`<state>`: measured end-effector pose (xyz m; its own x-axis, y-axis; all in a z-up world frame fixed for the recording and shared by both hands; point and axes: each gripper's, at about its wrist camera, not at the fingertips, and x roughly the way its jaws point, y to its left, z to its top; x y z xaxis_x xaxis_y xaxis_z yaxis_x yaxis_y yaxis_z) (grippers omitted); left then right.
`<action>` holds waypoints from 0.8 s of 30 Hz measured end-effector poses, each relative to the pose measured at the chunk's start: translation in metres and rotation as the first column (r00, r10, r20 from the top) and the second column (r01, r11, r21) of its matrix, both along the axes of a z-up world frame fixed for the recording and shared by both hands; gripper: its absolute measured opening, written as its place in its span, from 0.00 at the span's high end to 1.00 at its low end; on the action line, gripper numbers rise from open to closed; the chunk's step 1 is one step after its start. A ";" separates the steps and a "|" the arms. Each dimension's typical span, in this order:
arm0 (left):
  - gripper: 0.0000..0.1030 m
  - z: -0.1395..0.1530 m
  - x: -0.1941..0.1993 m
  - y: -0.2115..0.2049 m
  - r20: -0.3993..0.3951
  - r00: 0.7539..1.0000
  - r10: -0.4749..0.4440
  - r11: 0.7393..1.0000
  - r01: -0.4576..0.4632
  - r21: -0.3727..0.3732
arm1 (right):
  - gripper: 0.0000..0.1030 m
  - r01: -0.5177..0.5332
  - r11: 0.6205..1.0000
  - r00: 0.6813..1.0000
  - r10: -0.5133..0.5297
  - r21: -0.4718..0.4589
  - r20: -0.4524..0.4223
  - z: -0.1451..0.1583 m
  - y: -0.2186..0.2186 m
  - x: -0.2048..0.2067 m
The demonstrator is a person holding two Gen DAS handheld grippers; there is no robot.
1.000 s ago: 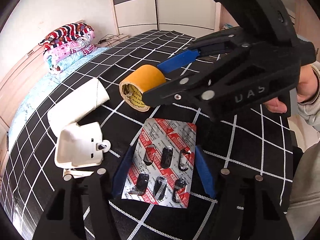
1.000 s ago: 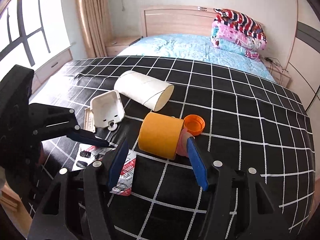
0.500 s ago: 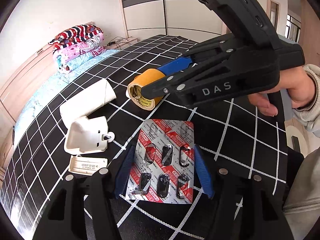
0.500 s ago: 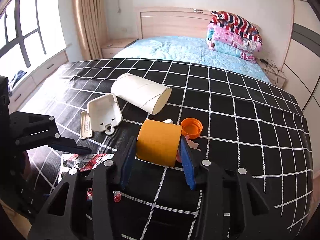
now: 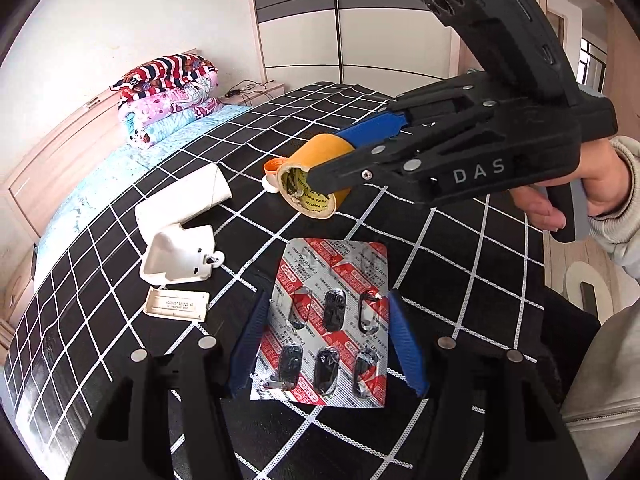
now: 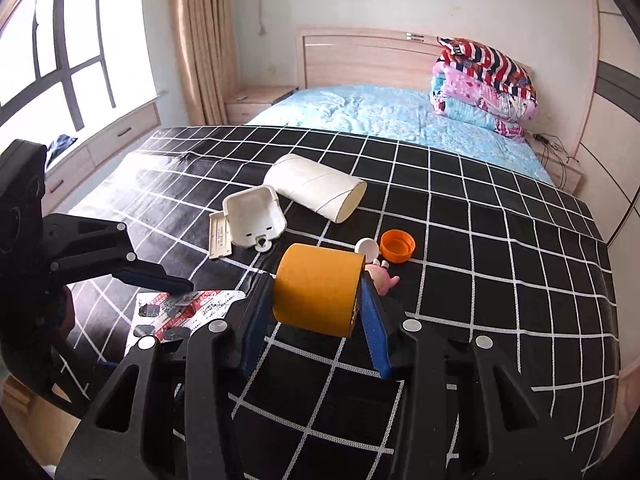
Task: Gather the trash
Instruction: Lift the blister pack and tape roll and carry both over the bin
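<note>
A silver and red blister pack (image 5: 328, 272) sits between the blue fingers of my left gripper (image 5: 326, 308), which is shut on its two long edges just above the black checked cloth (image 5: 460, 280). The right wrist view shows the same pack (image 6: 208, 304) under one left finger. My right gripper (image 6: 316, 296) is shut on an orange tape roll (image 6: 316, 292) and holds it clear of the cloth. From the left wrist view, that roll (image 5: 320, 148) hangs beyond the pack, clamped in the right gripper (image 5: 320, 172), with a person's hand on the handle.
On the cloth lie a white tube (image 6: 316, 192), a white plastic box (image 6: 252, 216), a flat white label plate (image 6: 219, 236), an orange cap (image 6: 396, 246), a small white cap (image 6: 367, 247) and a pink toy figure (image 6: 384, 276). Folded blankets (image 6: 484, 84) sit by the headboard.
My right gripper closed on the tape roll and lifted it off the cloth. My left gripper drew back a little with the blister pack, uncovering the label plate.
</note>
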<state>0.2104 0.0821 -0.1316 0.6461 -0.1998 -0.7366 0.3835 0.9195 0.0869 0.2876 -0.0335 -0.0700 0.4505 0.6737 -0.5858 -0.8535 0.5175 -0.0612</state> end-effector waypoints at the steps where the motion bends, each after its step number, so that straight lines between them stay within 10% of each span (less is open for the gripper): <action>1: 0.44 0.000 -0.002 -0.002 0.000 1.000 0.002 1.000 -0.002 0.001 | 0.59 0.001 1.000 1.000 -0.001 0.001 -0.001 -0.001 -0.003 -0.002; 24: 0.44 0.008 -0.074 -0.053 0.013 0.998 0.068 0.998 -0.068 0.007 | 0.59 -0.031 1.000 0.999 0.031 0.001 0.015 -0.016 -0.077 -0.066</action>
